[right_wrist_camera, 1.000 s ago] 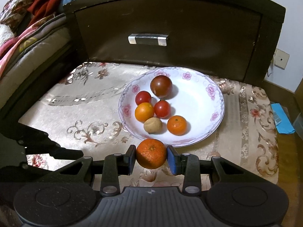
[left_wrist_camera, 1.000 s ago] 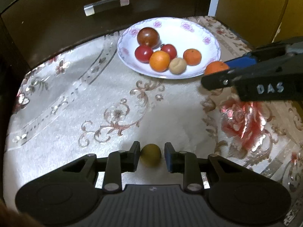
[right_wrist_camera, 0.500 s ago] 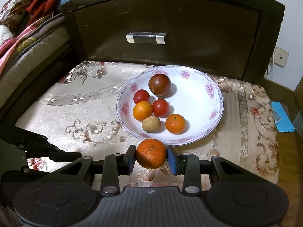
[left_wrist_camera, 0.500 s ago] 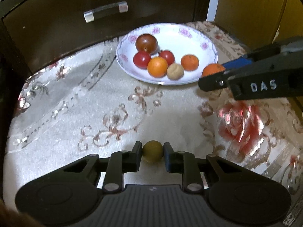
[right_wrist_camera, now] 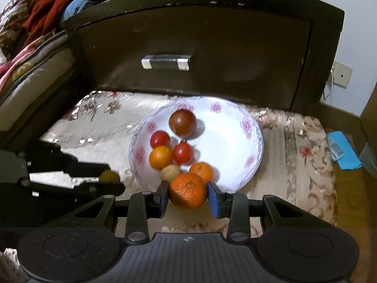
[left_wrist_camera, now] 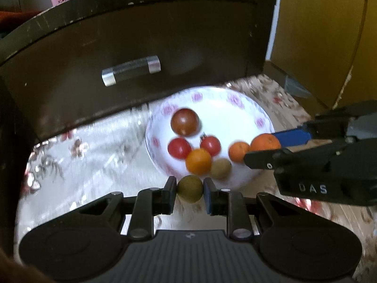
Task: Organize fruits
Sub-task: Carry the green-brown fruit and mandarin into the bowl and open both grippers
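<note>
I have both grippers loaded and poised at the near rim of the flowered plate [right_wrist_camera: 255, 127], which sits on a floral-brocade tabletop [right_wrist_camera: 304, 141] in front of a dark drawer front with a metal handle [right_wrist_camera: 165, 62]. The left gripper [left_wrist_camera: 190, 189] has its jaws clamped on a small olive-green fruit [left_wrist_camera: 190, 188], held just short of the plate's near edge; the right gripper [right_wrist_camera: 188, 195] has its jaws clamped on a mandarin [right_wrist_camera: 188, 191], held at the plate's near rim. In the plate lie a large dark tomato [right_wrist_camera: 182, 122], two red cherry tomatoes [right_wrist_camera: 160, 139], a smooth orange fruit [right_wrist_camera: 161, 157], a tan round fruit [right_wrist_camera: 170, 172] and a smaller mandarin [right_wrist_camera: 201, 170], clustered on the left and near side, with the far right of the plate bare. I judge the step in hand to be the carry-to-plate, with six fruits gathered and these two the last in sight. The next move calls for bringing each fruit over a bare patch of the plate, low enough that it won't roll or knock the cluster, then parting the jaws, and keeping the two grippers, now close together, from colliding.
</note>
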`<state>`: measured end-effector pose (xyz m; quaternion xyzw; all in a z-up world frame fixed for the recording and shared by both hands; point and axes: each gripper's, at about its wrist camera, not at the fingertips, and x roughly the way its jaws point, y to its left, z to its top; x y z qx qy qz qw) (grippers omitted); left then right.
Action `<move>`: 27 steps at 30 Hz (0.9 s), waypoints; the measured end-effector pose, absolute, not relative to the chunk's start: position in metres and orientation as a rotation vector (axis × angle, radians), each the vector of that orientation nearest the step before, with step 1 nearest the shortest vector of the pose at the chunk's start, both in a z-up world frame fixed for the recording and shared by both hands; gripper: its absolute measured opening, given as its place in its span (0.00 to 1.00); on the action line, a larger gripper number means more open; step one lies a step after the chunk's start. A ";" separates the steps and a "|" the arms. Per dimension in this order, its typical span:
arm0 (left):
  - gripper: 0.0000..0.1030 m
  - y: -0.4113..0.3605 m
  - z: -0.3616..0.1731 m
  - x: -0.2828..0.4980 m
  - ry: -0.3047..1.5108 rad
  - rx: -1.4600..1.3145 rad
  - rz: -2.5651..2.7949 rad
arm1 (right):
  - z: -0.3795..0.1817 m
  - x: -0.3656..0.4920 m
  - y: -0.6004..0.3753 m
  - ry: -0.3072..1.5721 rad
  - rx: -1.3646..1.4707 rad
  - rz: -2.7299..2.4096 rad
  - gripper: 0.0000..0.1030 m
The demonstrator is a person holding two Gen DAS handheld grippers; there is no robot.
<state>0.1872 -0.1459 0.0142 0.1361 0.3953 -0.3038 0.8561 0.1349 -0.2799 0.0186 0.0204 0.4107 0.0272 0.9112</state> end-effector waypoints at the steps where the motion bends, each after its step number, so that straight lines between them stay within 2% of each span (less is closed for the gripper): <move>1: 0.32 -0.148 0.014 0.191 0.828 0.285 -0.635 | 0.019 0.138 -0.282 0.843 0.043 0.053 0.28; 27: 0.32 -0.176 0.003 0.225 0.814 0.269 -0.628 | 0.007 0.179 -0.306 0.829 0.051 0.004 0.29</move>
